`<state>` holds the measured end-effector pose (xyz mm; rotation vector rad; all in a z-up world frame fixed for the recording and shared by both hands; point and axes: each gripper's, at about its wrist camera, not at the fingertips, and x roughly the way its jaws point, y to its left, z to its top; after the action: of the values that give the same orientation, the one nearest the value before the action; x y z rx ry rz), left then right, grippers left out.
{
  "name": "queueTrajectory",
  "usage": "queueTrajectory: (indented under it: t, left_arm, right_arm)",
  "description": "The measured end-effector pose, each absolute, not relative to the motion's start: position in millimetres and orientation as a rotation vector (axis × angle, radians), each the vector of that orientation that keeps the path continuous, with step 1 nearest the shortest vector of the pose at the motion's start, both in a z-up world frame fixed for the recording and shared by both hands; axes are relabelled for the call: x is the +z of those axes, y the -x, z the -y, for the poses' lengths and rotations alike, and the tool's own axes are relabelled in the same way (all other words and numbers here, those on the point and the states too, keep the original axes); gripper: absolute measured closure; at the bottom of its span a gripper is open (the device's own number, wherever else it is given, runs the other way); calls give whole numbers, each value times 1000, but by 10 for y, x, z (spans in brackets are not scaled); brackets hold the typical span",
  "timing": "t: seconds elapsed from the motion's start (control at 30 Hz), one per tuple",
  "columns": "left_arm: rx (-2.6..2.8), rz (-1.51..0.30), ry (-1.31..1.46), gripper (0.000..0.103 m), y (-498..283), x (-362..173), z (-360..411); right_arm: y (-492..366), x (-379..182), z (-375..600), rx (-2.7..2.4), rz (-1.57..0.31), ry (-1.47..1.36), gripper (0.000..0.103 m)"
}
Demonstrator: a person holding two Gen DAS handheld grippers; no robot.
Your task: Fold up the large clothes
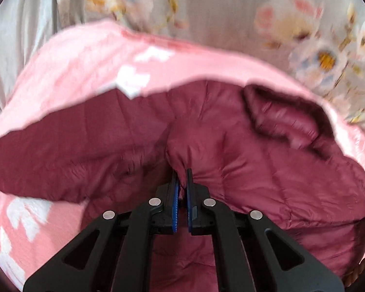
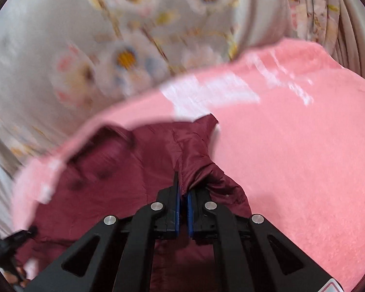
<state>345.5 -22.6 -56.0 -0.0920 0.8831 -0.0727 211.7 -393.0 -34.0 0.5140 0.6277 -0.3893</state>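
Observation:
A maroon padded jacket (image 1: 243,150) lies on a pink blanket (image 1: 85,58) with white patches. My left gripper (image 1: 182,177) is shut on a pinched fold of the jacket's fabric, with the jacket spread to both sides of it. In the right wrist view the same jacket (image 2: 133,170) lies left of centre on the pink blanket (image 2: 292,146). My right gripper (image 2: 182,185) is shut on a bunched edge of the jacket. Both views are blurred by motion.
A pale floral curtain (image 1: 304,24) hangs behind the blanket, also in the right wrist view (image 2: 97,48). The other gripper's black frame (image 2: 2,245) shows at the lower left of the right wrist view.

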Motion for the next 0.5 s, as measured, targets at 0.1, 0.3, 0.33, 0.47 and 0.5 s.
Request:
queueTrajectory:
  t: [0.1, 0.3, 0.33, 0.47, 0.5]
  left_arm:
    - [-70, -959, 86, 99, -3489, -906, 248]
    - [-22, -898, -31, 97, -3401, -948, 392]
    - [-23, -897, -35, 97, -3391, -938, 403]
    - [-24, -897, -16, 77, -3227, -798, 254]
    - [-11, -876, -8, 69, -3135, -697, 181]
  right_arm:
    - [-2232, -655, 3969, -427, -764, -500, 99]
    - [-2209, -654, 3881, -492, -798, -405, 92]
    - [-2167, -630, 3859, -507, -793, -392, 90]
    - [-1794, -440, 3705, -577, -723, -348, 83]
    - [-1710, -355, 3623, -572, -690, -335, 80]
